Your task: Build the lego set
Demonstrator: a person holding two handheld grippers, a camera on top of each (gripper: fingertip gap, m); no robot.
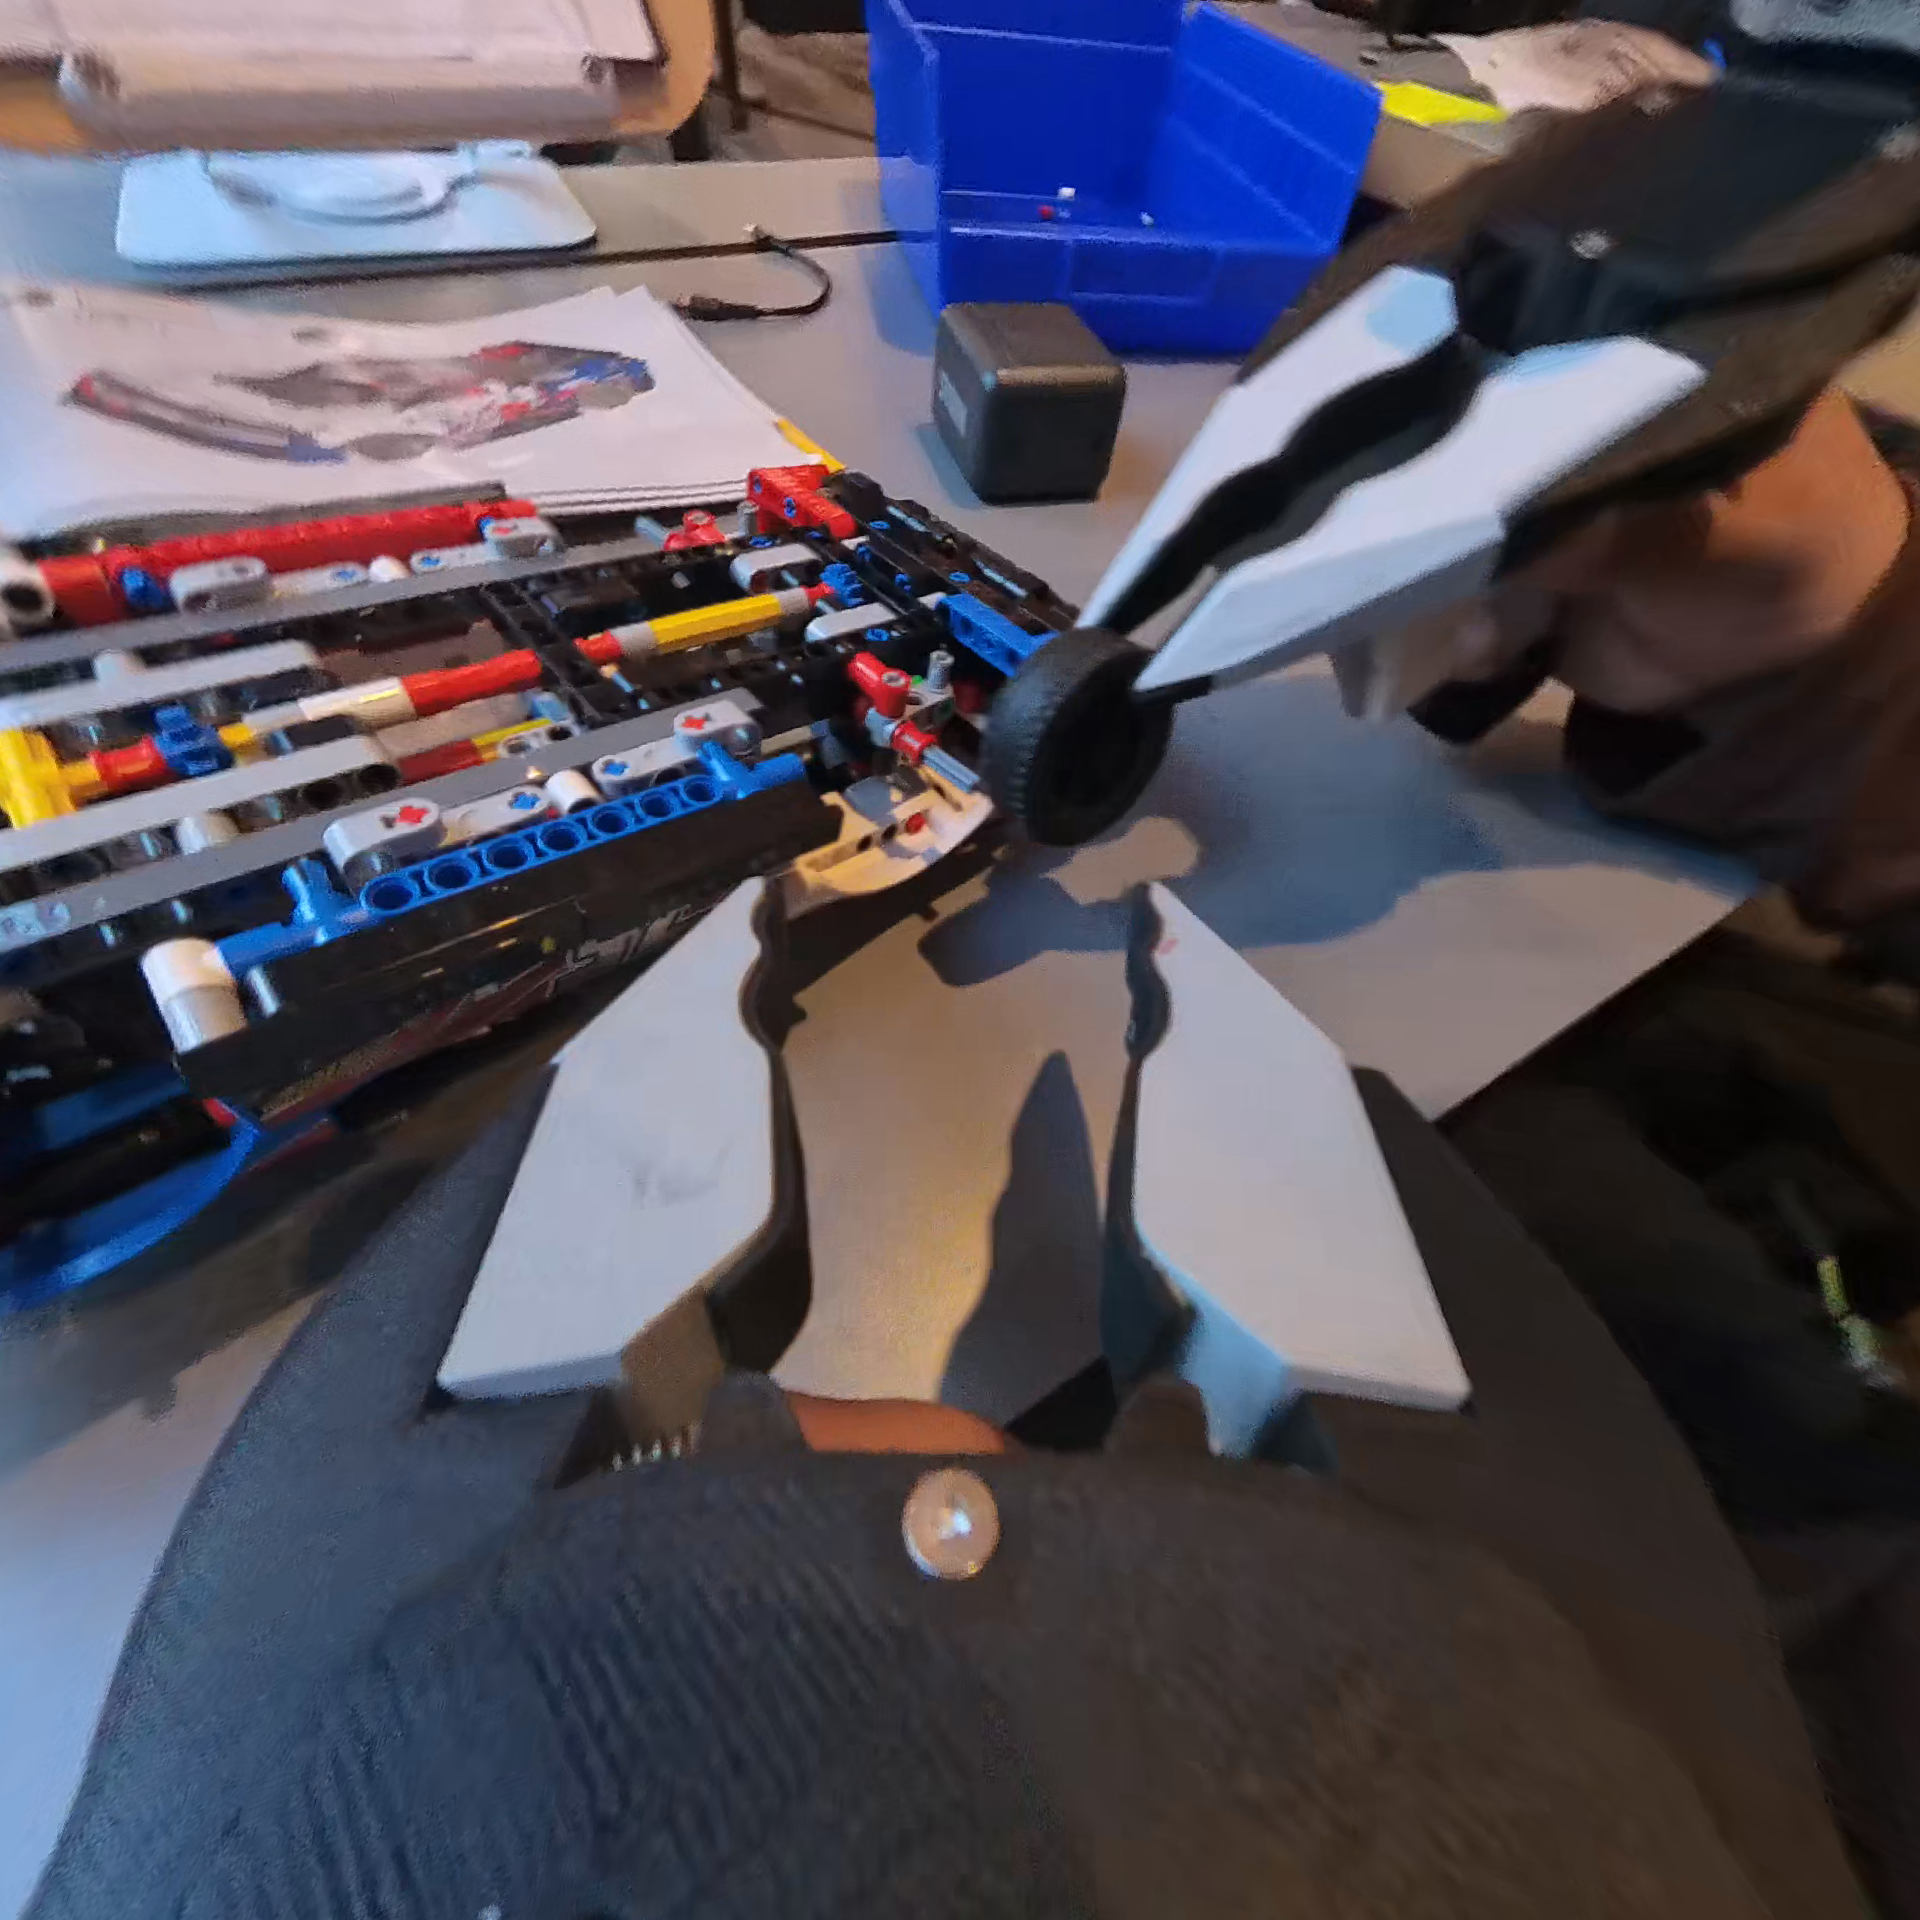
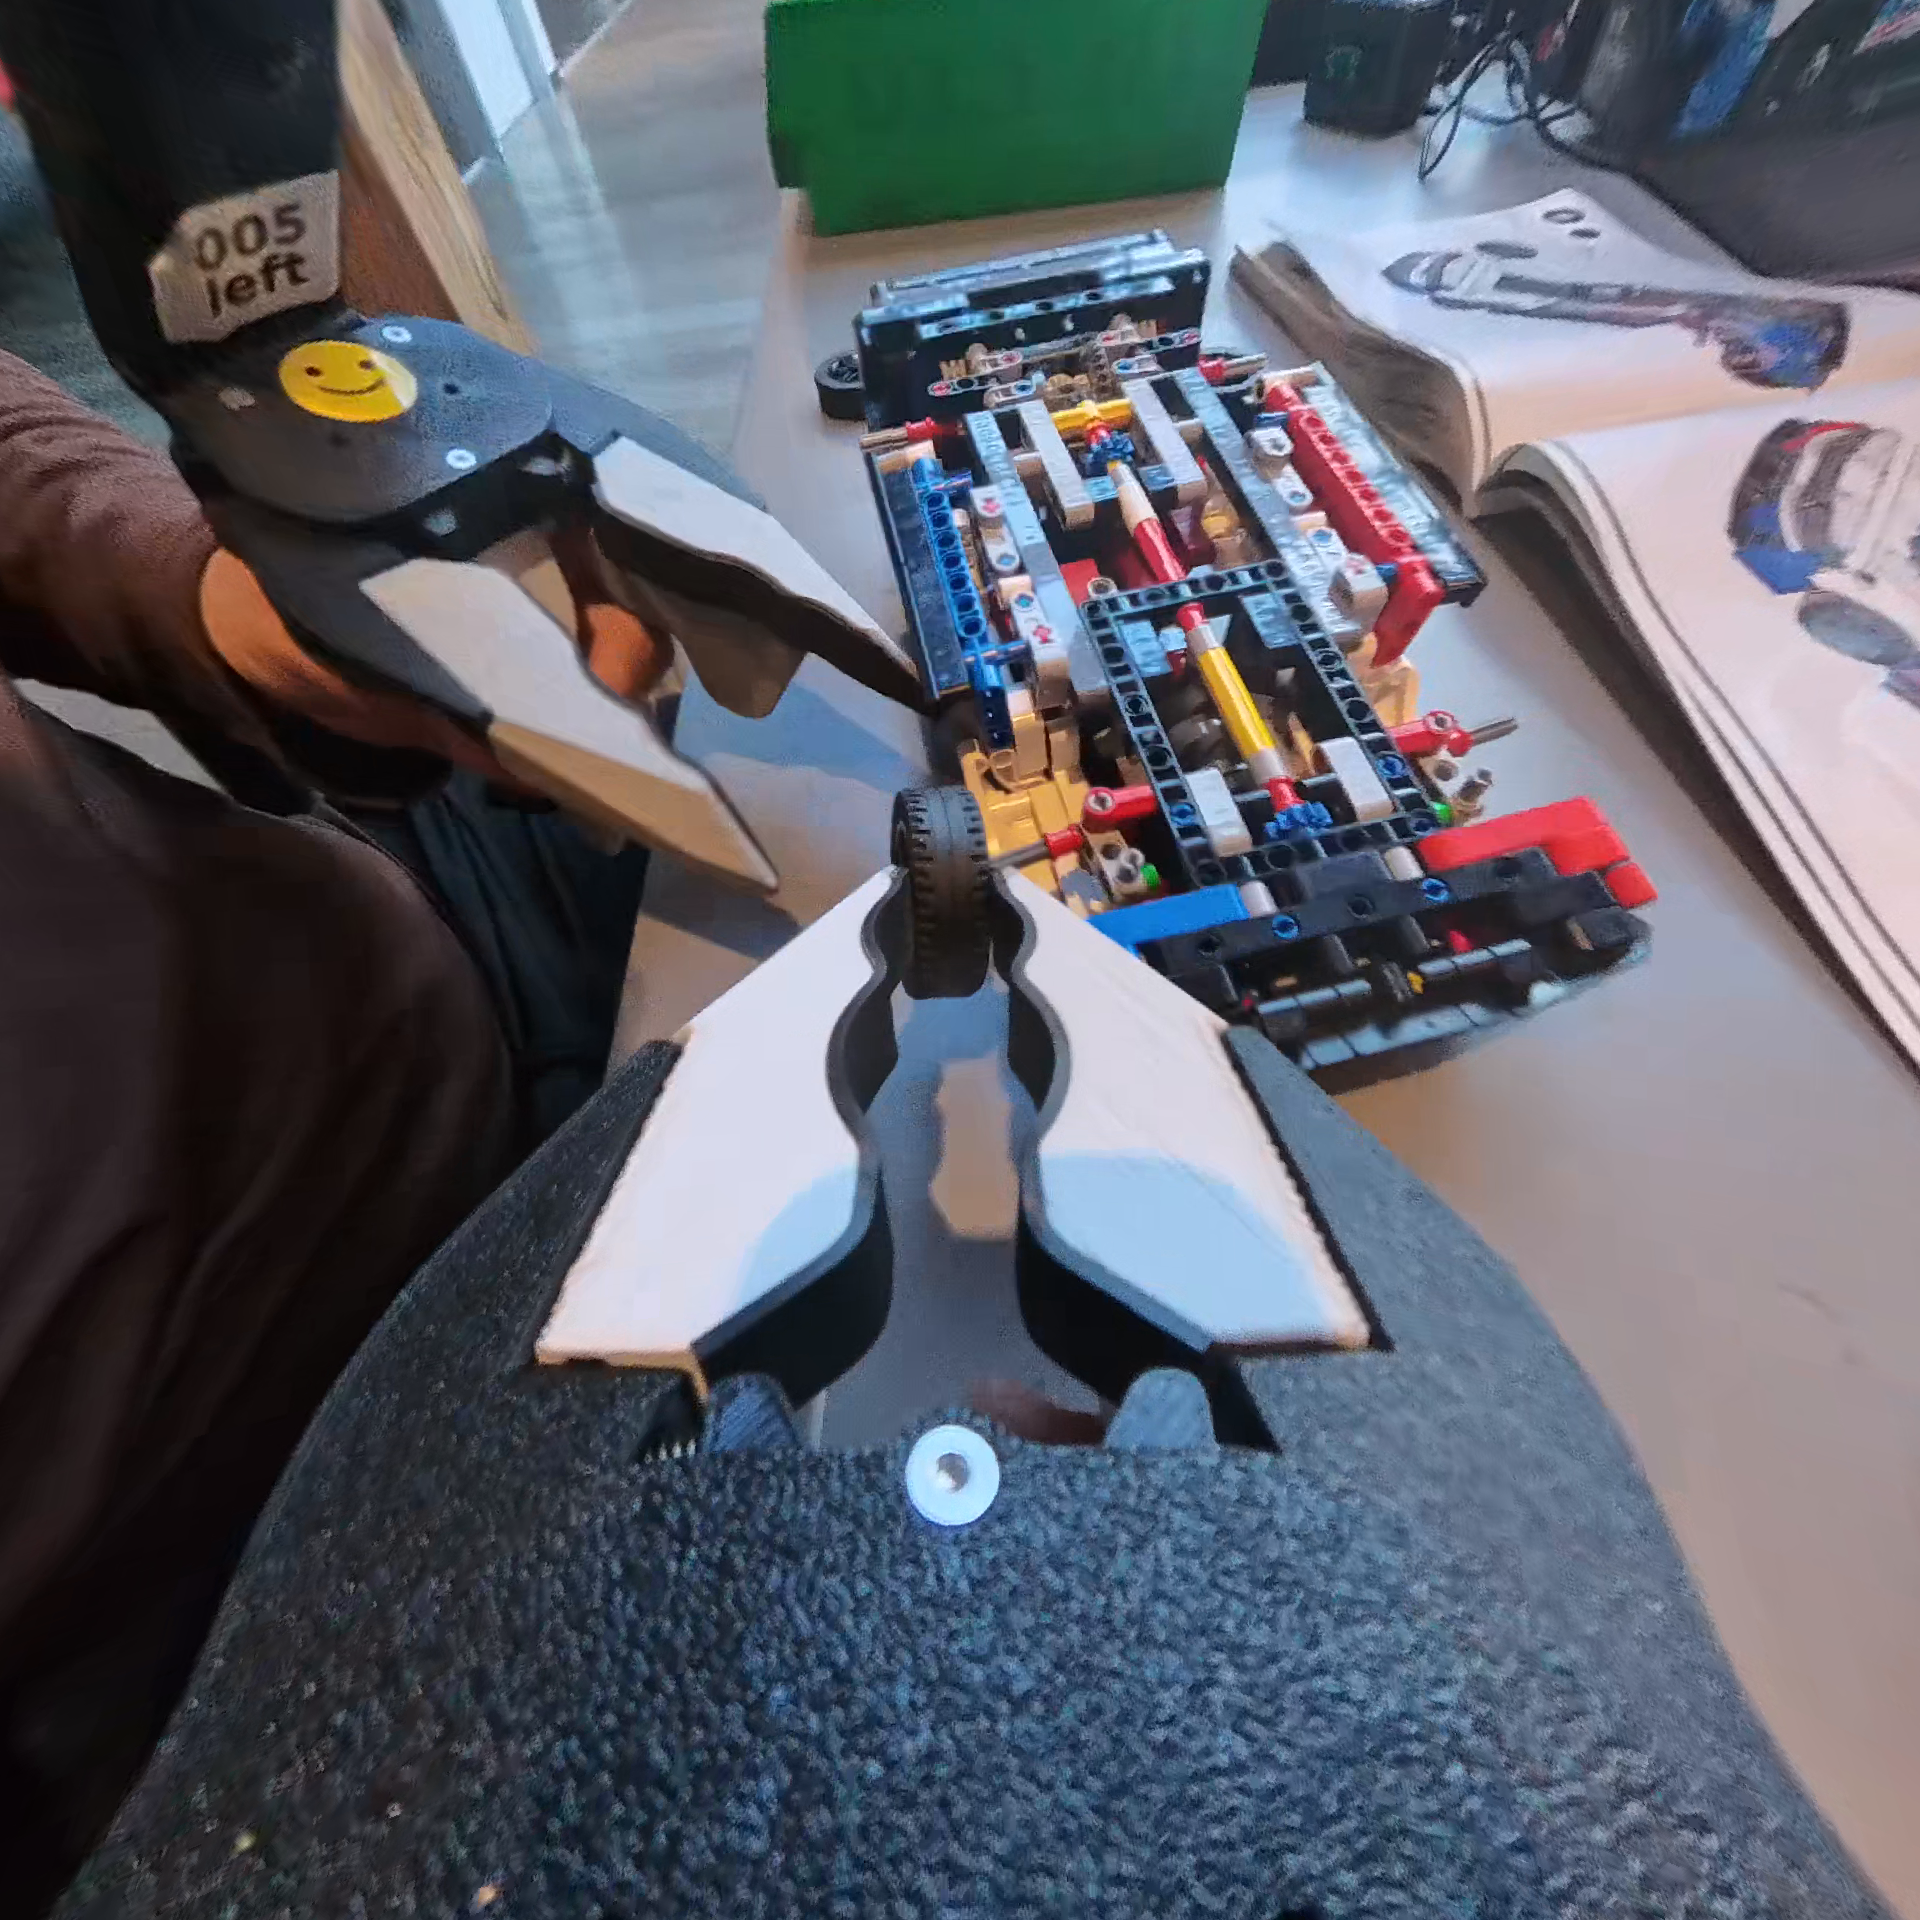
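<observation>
A long Lego chassis of black, grey, blue, red and yellow beams lies on the grey table; it also shows in the right wrist view. My right gripper is shut on a small black wheel and holds it against the chassis's near corner, by a grey axle. In the left wrist view the right gripper and the wheel show at the right. My left gripper is open and empty, just beside the chassis's side and the wheel; it also shows in the right wrist view.
An open instruction booklet lies beyond the chassis, also seen in the right wrist view. A blue bin, a black cube and a cable sit behind. A green box stands past the chassis. Another wheel is on its far end. My hands' fingertips stand some 5 cm from each other. The black cube is about 20 cm from my right fingertips.
</observation>
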